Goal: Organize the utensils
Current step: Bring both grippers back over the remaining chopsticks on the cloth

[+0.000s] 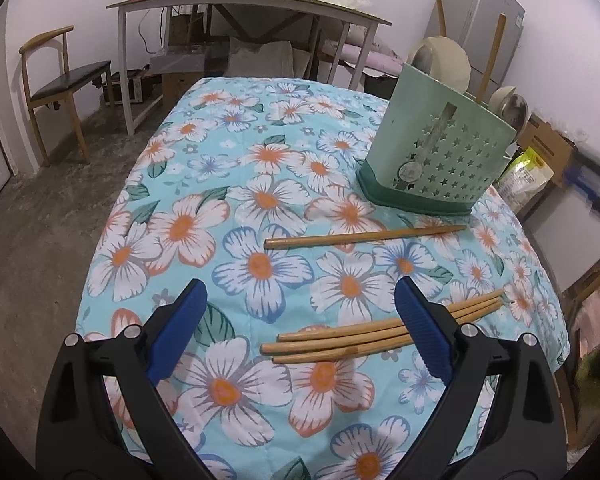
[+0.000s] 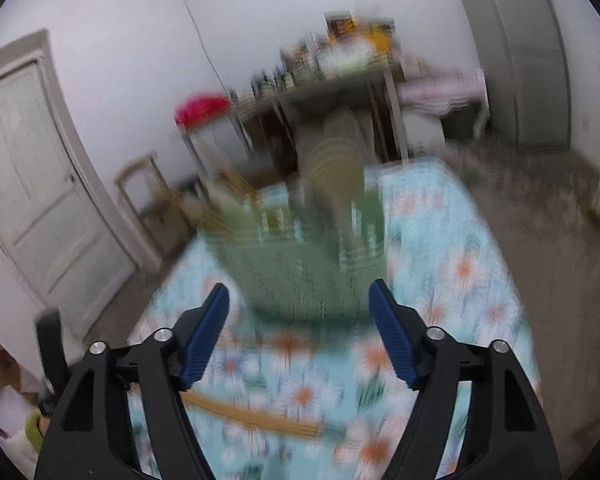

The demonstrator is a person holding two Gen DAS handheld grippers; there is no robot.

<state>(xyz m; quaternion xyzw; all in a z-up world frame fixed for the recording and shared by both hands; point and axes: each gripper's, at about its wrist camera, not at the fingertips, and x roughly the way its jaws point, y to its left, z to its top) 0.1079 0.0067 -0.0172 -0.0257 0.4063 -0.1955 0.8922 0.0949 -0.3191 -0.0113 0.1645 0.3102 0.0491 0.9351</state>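
A green utensil holder (image 1: 432, 148) with star holes stands at the far right of the flowered table (image 1: 228, 152). It holds spoons and a wooden stick. A pair of chopsticks (image 1: 364, 236) lies in front of it. A bundle of several chopsticks (image 1: 364, 338) lies nearer, partly behind the right finger of my left gripper (image 1: 300, 300), which is open and empty above the cloth. The right wrist view is blurred: my right gripper (image 2: 300, 300) is open and empty, the holder (image 2: 300, 256) is just ahead of it, and chopsticks (image 2: 256, 420) lie below it.
A desk (image 1: 244, 0) with clutter stands beyond the table, and a wooden chair (image 1: 56, 80) at the left. A grey fridge (image 1: 484, 20) stands at the back right. Boxes and a green bag (image 1: 528, 176) sit right of the table. A white door (image 2: 32, 184) is at the left.
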